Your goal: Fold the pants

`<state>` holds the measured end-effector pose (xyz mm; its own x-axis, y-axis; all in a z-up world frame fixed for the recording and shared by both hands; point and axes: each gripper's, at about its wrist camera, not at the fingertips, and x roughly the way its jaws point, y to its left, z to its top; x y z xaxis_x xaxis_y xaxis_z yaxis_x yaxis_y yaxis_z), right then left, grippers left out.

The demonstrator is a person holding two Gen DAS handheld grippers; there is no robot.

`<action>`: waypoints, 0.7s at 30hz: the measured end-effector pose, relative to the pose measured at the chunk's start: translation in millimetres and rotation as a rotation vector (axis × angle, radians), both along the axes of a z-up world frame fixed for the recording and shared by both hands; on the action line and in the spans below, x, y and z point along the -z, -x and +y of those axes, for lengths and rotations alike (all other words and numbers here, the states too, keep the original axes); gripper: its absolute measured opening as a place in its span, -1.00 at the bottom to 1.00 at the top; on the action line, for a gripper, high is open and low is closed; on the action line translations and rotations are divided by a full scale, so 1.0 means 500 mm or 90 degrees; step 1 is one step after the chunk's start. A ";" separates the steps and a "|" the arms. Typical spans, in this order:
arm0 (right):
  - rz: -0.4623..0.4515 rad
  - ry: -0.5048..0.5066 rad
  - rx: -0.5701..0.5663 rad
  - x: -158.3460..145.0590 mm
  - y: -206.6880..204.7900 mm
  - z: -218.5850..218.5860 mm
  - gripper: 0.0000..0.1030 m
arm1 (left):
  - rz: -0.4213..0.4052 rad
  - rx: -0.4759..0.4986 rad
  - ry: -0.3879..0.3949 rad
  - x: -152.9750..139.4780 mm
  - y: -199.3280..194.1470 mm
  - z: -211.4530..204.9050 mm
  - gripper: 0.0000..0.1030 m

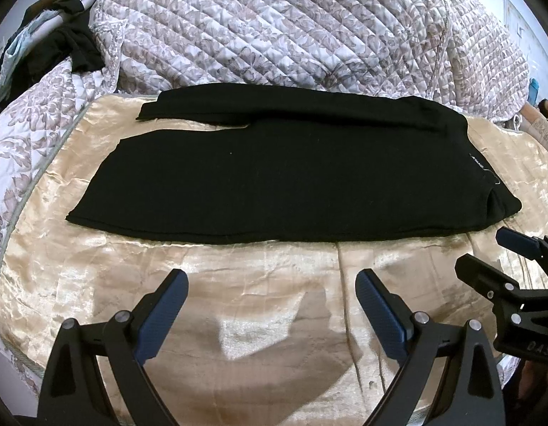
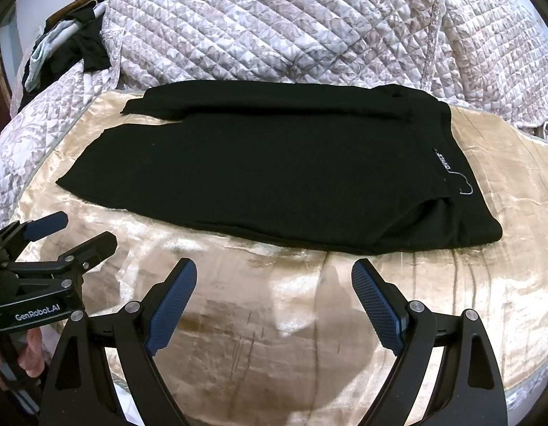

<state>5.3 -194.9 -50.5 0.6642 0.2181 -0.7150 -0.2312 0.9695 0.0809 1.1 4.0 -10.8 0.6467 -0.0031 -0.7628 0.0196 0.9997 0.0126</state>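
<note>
Black pants (image 1: 274,174) lie flat on a shiny beige cover (image 1: 238,301), legs folded one over the other, leg ends to the left, waistband with a small white label (image 1: 478,163) to the right. They also show in the right wrist view (image 2: 266,177). My left gripper (image 1: 272,277) is open and empty, above the cover just short of the pants' near edge. My right gripper (image 2: 274,269) is open and empty, near the waistband corner. Each gripper shows in the other's view: the right one (image 1: 487,248) and the left one (image 2: 82,230).
A quilted floral blanket (image 1: 291,25) is piled behind the pants. Dark and pale clothes (image 1: 50,42) lie heaped at the far left. The beige cover extends in front of the pants toward me.
</note>
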 end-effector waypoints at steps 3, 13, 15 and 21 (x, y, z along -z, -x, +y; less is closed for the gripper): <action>-0.004 0.001 -0.006 -0.003 0.002 0.004 0.73 | -0.001 0.000 0.000 0.000 0.000 -0.001 0.88; -0.012 0.009 -0.008 -0.003 0.007 0.005 0.73 | -0.001 0.001 -0.003 0.002 0.000 -0.001 0.88; -0.011 0.008 -0.007 -0.003 0.008 0.004 0.73 | 0.000 0.001 -0.007 0.001 -0.001 -0.004 0.88; -0.012 0.009 -0.009 -0.005 0.009 0.002 0.73 | 0.002 0.005 -0.012 0.001 -0.004 -0.005 0.88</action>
<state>0.9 -194.1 -48.0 0.6742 0.2182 -0.7056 -0.2469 0.9670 0.0630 3.0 1.3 -11.5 0.6447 0.0066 -0.7644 0.0268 0.9992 0.0313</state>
